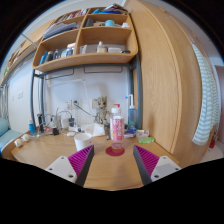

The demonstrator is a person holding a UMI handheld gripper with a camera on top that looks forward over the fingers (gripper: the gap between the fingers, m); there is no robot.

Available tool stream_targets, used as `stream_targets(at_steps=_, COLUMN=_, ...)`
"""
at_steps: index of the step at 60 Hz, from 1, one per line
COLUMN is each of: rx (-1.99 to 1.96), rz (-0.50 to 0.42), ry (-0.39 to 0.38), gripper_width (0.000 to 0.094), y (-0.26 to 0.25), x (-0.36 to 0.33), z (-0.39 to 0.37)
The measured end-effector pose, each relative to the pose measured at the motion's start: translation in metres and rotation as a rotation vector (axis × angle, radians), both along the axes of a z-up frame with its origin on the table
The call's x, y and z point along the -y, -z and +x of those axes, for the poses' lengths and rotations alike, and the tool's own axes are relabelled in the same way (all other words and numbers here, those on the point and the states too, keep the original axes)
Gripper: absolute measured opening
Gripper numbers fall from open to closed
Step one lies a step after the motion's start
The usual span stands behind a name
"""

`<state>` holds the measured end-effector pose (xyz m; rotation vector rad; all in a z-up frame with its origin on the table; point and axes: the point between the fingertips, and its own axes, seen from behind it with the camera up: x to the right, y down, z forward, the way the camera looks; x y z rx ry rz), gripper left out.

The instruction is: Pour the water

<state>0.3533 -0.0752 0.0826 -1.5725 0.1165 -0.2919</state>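
Gripper view shows me a wooden desk (pixel 110 170) under wall shelves (pixel 85 40), with my gripper (pixel 113 160) held low over the tabletop. Its two fingers stand spread apart, the magenta pads (pixel 82 158) facing each other across bare wood, nothing pinched between them. Just beyond the fingertips, roughly centred between them, I see a clear plastic bottle with a pink label and white cap (pixel 117 127) standing upright on a small dark red round coaster (pixel 115 150). A white cup (pixel 83 142) sits to its left, near the left finger. A small wooden jointed figure (pixel 99 108) stands further back by the wall. More clutter lies along the desk's rear; I cannot make it out.
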Motion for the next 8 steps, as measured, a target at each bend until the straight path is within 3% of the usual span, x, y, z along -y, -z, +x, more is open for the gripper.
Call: stream_targets(at_steps=8, rx=0.004, rz=0.018, ry=0.014, gripper_width=0.0805, y=-0.0061, x=0.0006, z=0.0024)
